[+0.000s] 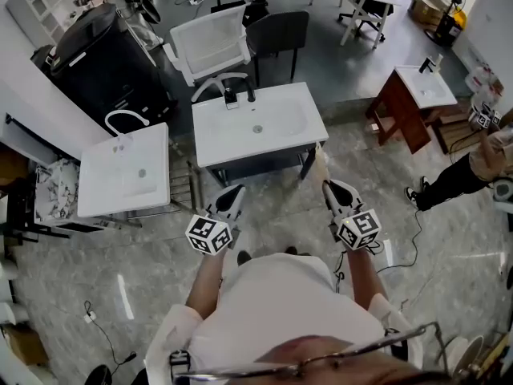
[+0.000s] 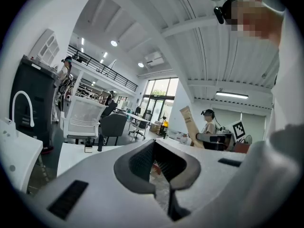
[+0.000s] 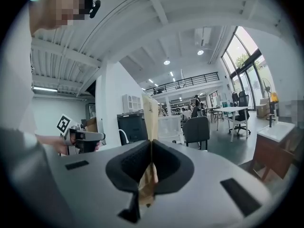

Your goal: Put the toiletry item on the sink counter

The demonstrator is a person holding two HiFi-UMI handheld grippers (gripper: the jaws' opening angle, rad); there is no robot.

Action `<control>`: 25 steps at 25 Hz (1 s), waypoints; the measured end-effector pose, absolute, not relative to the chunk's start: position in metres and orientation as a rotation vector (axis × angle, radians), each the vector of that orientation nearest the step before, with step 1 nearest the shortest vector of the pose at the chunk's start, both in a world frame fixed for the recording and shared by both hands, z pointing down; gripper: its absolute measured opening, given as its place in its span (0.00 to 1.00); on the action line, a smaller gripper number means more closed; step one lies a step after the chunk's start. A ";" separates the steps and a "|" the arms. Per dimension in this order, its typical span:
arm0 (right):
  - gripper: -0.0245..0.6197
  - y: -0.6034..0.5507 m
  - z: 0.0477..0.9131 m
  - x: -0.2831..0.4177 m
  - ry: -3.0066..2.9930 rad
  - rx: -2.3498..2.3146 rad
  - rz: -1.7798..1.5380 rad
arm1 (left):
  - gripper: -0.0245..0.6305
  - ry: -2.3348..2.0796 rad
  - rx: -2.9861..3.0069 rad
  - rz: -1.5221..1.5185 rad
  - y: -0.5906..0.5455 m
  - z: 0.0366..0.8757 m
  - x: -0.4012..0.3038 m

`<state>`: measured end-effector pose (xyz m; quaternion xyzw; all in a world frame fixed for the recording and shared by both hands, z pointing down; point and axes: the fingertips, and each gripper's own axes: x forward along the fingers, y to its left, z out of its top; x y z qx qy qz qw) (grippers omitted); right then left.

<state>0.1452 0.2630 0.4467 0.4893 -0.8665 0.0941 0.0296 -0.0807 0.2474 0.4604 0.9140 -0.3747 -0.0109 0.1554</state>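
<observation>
On my far left a tall black cabinet stands behind a small white square washbasin with a hooped white tap, and only a narrow gap separates that basin's right edge from the white rectangular sink counter on its dark base. My left gripper hangs over the grey marble floor just short of the counter's front left corner, jaws drawn together with nothing between them (in the left gripper view only floor shows past the pads). The counter's flat rim is bare to the right of the bowl, with a black tap at the back left, and a white mesh chair and a dark grey chair crowd its rear edge. My right gripper is clamped on the tan flat-crimped toiletry tube, which stands upright from the jaws, just off the counter's front right corner and not on it. Further right the floor opens out to a white basin on a red-brown wooden stand, well apart, with a second person in dark trousers at the edge.
</observation>
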 end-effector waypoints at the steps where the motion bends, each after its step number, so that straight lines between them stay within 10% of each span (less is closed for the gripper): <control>1: 0.06 0.263 0.446 0.147 -2.676 1.508 0.294 | 0.04 -1.077 2.618 -0.029 0.248 0.460 -0.079; 25: 0.06 0.263 0.466 0.220 -2.742 1.355 0.315 | 0.04 -1.182 2.540 -0.016 0.269 0.479 0.001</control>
